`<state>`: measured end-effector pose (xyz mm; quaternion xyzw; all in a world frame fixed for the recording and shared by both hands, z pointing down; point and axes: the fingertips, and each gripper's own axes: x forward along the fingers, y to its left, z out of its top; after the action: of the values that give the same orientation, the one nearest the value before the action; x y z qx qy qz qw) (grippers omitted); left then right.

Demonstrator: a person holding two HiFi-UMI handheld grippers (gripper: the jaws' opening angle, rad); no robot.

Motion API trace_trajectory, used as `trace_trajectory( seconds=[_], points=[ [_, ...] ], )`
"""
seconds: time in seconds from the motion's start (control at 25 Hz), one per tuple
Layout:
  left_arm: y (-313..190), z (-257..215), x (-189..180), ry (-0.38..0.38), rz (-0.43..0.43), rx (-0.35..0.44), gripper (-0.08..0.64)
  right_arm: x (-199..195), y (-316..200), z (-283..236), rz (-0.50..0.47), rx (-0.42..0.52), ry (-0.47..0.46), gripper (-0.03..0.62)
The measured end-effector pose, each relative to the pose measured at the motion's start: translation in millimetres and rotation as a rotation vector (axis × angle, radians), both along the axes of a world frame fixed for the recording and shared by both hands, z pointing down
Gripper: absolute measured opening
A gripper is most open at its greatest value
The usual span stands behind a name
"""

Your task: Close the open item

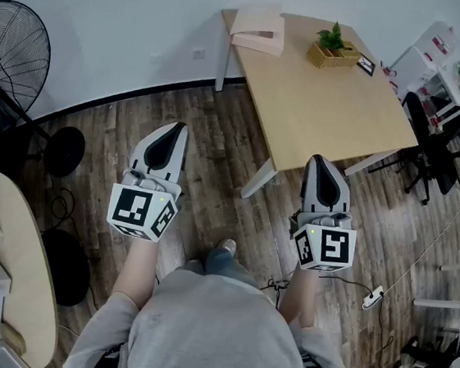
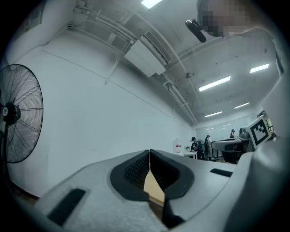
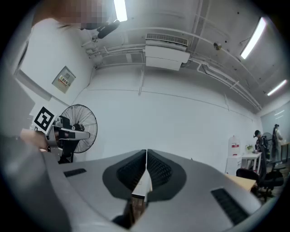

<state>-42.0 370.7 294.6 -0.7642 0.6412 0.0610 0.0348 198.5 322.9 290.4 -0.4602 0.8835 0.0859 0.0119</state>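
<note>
Left gripper [image 1: 172, 131], right gripper [image 1: 318, 160]: jaws together, empty.
Both held forward side by side, short of desk [image 1: 329, 108]; open box [image 1: 260, 31] at its far-left corner.

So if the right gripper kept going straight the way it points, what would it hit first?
Probably the wooden table: from the head view the right gripper, jaws shut, aims across its near edge. Height is unclear; if it clears the tabletop, the white wall comes next.
</note>
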Motion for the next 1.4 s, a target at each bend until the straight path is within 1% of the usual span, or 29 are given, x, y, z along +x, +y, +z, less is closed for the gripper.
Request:
trace_trajectory(
  seconds=[0.2,0.48,0.64,0.8,1.0,1.16,1.4],
  points=[
    [-8.1,0.1,-3.0,0.011,-0.014,-0.003,0.009,-3.4,-9.1,-0.7,-0.011,-0.002,0.005,0.012],
    [-23.7,1.2,-2.2,0.004,-0.013,-0.009,0.009,-4.7,-24.5,0.2,-0.013,-0.006,0.006,0.013],
    [-36.9,2.5,1.4,-0.001,-0.015,-0.009,0.009,-0.9,-39.2,0.3,-0.012,0.003,-0.008,0.012],
    [-52.2,1.7,7.0,-0.013,-0.022,-0.001,0.009,-0.9,-54.6,-2.6,-0.053,0.021,-0.034,0.012],
    [-77.2,-0.9,16.5,-0.026,-0.035,0.018,0.009,4.5,-80.5,-0.9,-0.075,0.013,-0.065,0.012],
    [-99.4,-4.9,30.5,-0.032,-0.039,0.016,0.009,12.1,-100.7,-3.4,-0.101,0.017,-0.07,0.012],
    [-122.1,-2.9,49.3,-0.063,-0.045,0.009,0.009,23.9,-129.3,-0.4,-0.125,0.007,-0.091,0.012]
  ],
)
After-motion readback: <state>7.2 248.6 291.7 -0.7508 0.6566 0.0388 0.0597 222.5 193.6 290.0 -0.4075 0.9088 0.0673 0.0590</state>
